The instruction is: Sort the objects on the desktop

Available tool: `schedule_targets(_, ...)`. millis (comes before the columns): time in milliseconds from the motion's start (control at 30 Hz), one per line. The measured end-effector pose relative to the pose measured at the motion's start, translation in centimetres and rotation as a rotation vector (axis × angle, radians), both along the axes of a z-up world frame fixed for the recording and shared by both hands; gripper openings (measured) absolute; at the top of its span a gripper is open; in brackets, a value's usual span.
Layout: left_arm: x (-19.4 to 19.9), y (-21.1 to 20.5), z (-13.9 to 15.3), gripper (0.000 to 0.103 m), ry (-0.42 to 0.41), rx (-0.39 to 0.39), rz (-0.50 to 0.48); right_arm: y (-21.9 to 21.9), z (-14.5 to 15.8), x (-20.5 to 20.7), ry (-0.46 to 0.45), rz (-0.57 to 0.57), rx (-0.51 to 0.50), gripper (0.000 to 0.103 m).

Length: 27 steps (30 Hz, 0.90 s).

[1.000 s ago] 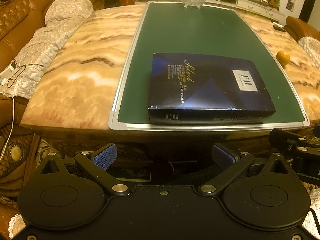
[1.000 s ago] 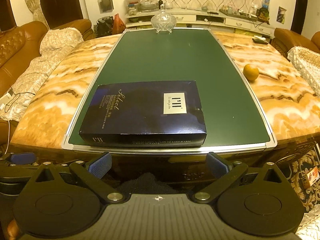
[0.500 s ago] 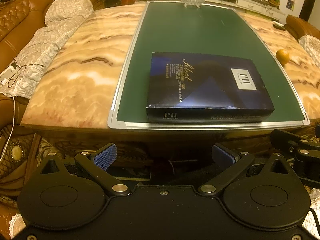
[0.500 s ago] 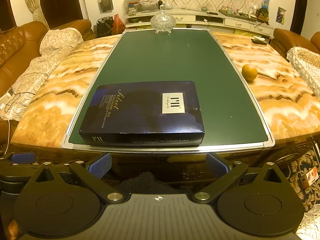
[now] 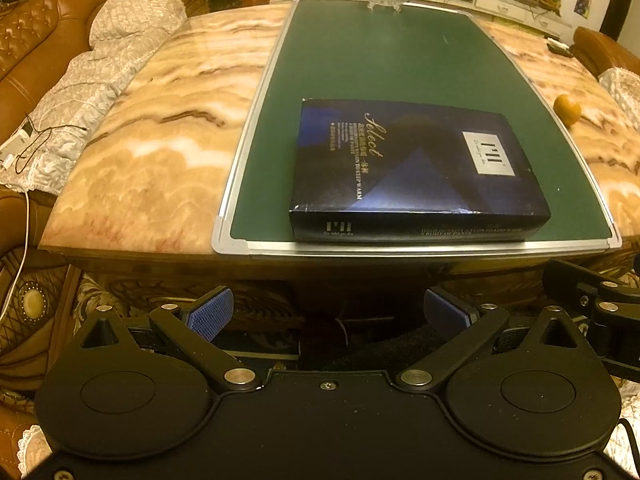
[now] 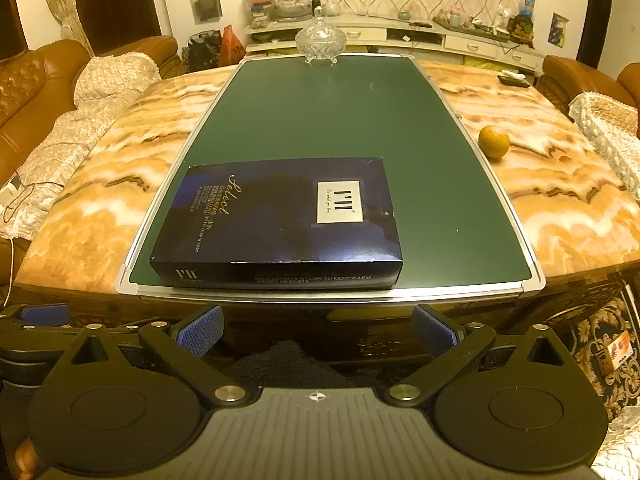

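Nothing looks sorted yet: both the left gripper (image 5: 327, 311) and right gripper (image 6: 318, 325) hang spread and empty short of the table (image 6: 100, 208), while the box (image 6: 280, 220) lies flat on the green board's (image 6: 340, 120) near edge, untouched.

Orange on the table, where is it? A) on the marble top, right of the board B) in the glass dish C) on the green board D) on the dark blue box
A: the orange sits on the bare marble top, just past the right frame of the green board, apart from the dark blue box.
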<state>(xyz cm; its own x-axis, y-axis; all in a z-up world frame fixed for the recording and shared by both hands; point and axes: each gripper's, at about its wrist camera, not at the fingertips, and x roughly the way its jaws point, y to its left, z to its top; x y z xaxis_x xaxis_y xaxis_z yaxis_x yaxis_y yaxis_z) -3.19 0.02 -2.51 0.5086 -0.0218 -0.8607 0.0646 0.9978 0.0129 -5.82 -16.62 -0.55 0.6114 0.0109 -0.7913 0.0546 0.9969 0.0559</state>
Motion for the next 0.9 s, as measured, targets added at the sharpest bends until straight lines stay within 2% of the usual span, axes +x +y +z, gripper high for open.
schedule_targets(900, 1.1, -0.2, -1.2, 0.103, 0.026, -0.007, 0.012, -0.1, -1.0, 0.8, 0.042, -0.015, -0.005, 0.103)
